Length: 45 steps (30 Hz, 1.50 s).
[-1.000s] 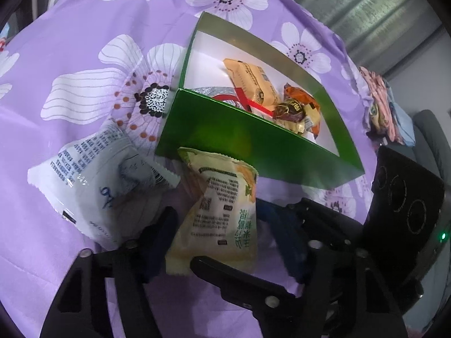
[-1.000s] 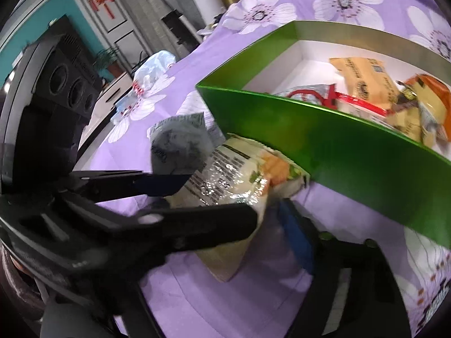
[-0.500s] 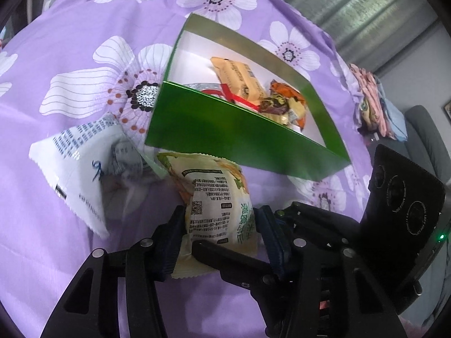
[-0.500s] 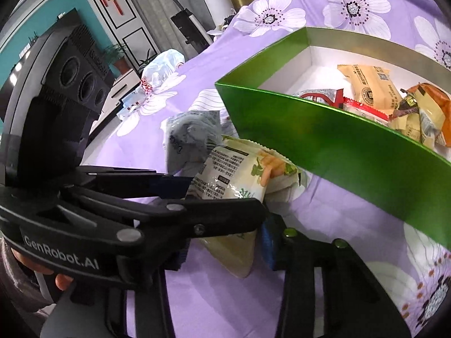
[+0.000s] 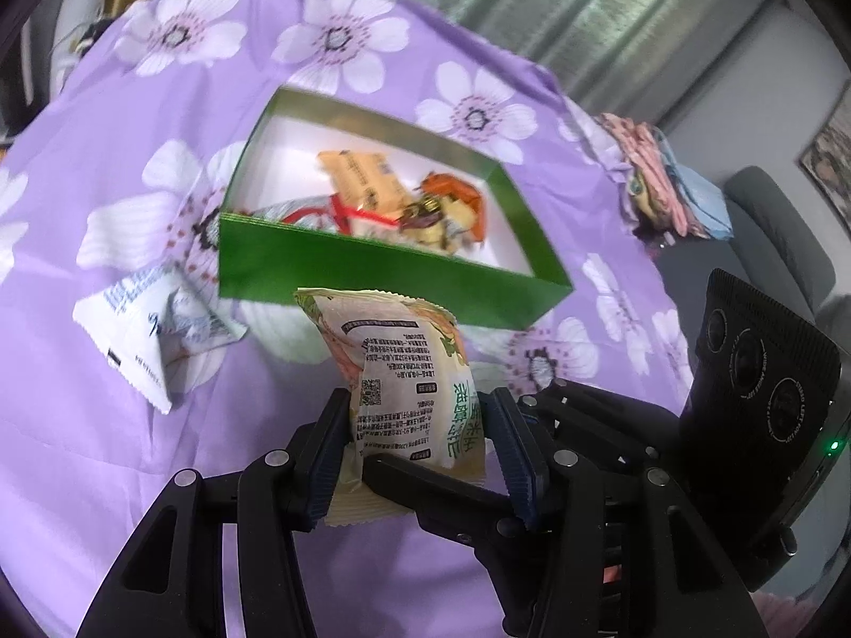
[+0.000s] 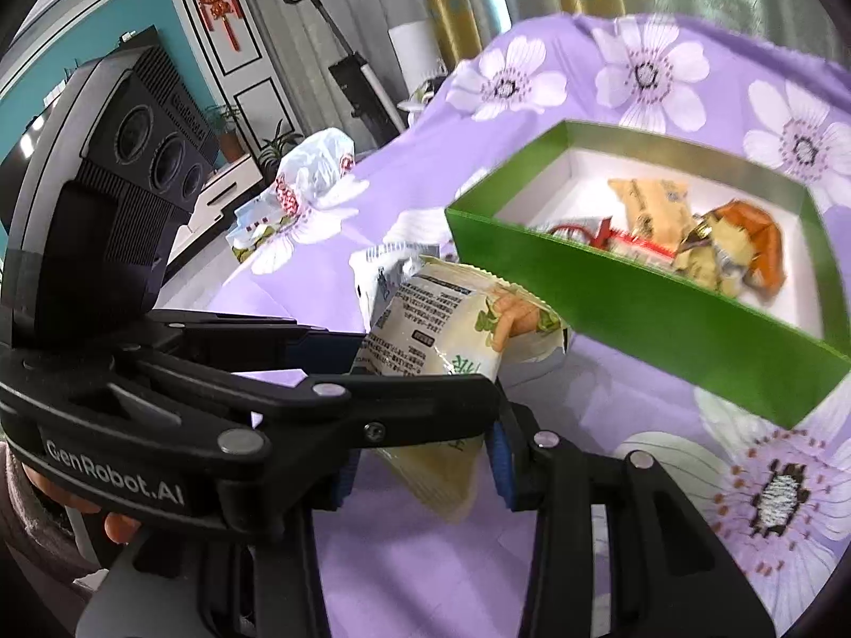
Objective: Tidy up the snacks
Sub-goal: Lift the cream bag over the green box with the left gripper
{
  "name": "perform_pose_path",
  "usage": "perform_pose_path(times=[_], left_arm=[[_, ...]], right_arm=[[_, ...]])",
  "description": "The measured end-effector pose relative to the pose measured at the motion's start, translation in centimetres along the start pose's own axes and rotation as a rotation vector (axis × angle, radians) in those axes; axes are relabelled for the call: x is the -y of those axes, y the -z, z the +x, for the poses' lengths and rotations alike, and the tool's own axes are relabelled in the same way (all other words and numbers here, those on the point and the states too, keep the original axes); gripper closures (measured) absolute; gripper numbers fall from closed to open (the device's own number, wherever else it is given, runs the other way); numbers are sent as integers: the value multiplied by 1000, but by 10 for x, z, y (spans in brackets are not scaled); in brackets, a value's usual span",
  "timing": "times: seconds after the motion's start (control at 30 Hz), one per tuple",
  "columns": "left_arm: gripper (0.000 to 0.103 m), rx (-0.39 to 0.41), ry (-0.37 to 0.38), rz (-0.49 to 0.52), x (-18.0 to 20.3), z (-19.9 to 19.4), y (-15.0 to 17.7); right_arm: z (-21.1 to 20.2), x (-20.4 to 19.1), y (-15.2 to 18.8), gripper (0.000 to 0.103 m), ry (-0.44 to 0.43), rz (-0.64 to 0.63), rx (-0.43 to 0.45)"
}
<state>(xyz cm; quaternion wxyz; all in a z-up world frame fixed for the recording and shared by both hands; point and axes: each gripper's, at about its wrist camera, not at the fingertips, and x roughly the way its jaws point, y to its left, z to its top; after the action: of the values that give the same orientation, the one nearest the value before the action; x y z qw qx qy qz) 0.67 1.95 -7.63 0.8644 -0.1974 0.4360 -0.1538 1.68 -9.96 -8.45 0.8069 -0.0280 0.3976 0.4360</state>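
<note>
At six o'clock of the green cardboard box point(image 5: 372, 271), a cream plastic snack packet point(image 5: 409, 388) is clamped by the left gripper point(image 5: 420, 446); the right gripper's point(image 6: 425, 457) state cannot be told. Next, the packet probably needs lifting over the box wall.

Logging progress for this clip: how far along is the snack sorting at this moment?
Done: several wrapped snacks already lie in the green box. In hand: both the left tongs and right tongs are closed on the pale yellow packet, in front of the box and not yet inside. Left: that packet, plus the white packet lying on the purple cloth beside the box.
</note>
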Motion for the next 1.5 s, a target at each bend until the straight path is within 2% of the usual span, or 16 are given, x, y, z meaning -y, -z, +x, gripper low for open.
perform_pose_path(times=[0.3,0.73,1.5], left_arm=[[50,37,10,65,24,-11,-9],[50,52,23,127,47,-4,-32],[50,63,20,187,58,31,-86]], right_arm=[[-28,3,-9,62,34,-17,74],[-46,18,-17,62,70,-3,134],[-42,66,-53,62,108,28,188]])
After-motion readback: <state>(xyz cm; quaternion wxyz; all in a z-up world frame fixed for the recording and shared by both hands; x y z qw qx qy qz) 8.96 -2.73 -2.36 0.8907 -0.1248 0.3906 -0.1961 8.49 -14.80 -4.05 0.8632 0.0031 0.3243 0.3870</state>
